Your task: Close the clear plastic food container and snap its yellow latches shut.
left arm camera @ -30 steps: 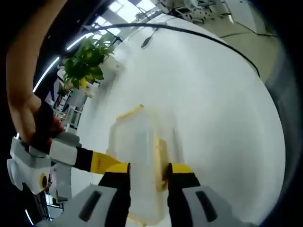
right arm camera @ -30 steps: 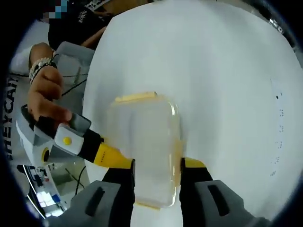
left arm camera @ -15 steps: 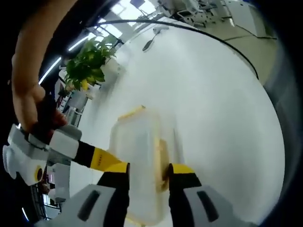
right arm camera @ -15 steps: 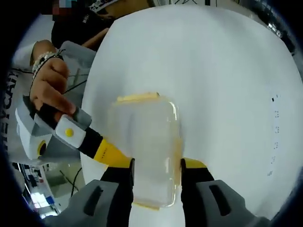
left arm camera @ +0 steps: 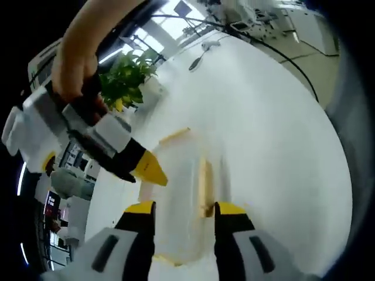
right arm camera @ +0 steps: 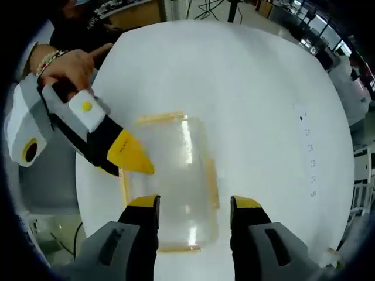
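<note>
Container (right arm camera: 170, 181) sits on the white table (right arm camera: 258, 105), lid apparently down. Your right gripper (right arm camera: 194, 212) and left gripper (left arm camera: 184, 215) both gape open, fingers empty, straddling it. Risk: uneven press on yellow latches (right arm camera: 212, 186) skids it sideways.

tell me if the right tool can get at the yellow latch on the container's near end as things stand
Probably yes. In the right gripper view the right tool is open above the container, and the near yellow latch lies between its jaws. The left tool is off to one side.
</note>
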